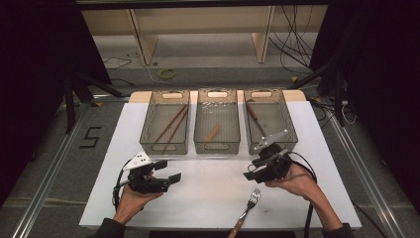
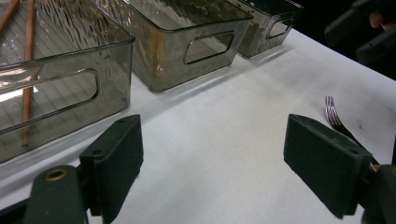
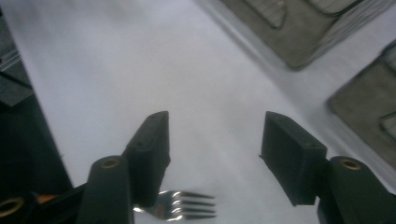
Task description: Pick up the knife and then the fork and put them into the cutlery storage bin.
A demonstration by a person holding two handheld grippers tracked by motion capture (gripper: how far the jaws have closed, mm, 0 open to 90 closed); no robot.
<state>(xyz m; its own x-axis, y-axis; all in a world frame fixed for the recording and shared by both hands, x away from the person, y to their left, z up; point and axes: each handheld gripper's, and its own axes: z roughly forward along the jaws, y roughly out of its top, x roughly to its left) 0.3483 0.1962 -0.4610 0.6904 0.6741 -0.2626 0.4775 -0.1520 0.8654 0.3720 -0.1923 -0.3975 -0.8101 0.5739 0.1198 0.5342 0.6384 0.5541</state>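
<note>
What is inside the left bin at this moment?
The left bin holds two brown chopsticks lying diagonally on its ribbed floor. In the left gripper view, the bin's rippled tinted wall blurs their lower ends, so whether anything small lies beside them is unclear.

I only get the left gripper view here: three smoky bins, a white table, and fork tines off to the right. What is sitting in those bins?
Observer: From the high view, the left bin holds two chopsticks lying slantwise.
Operator: And the middle bin?
Observer: The middle bin holds one short wooden piece; I cannot tell what it is.
Operator: Does the fork have a handle?
Observer: Yes, the fork has a brown handle that runs toward the table's near edge.
Operator: Where is the other tool?
Observer: The right tool is open, with the fork's tines just below its jaws.
</note>
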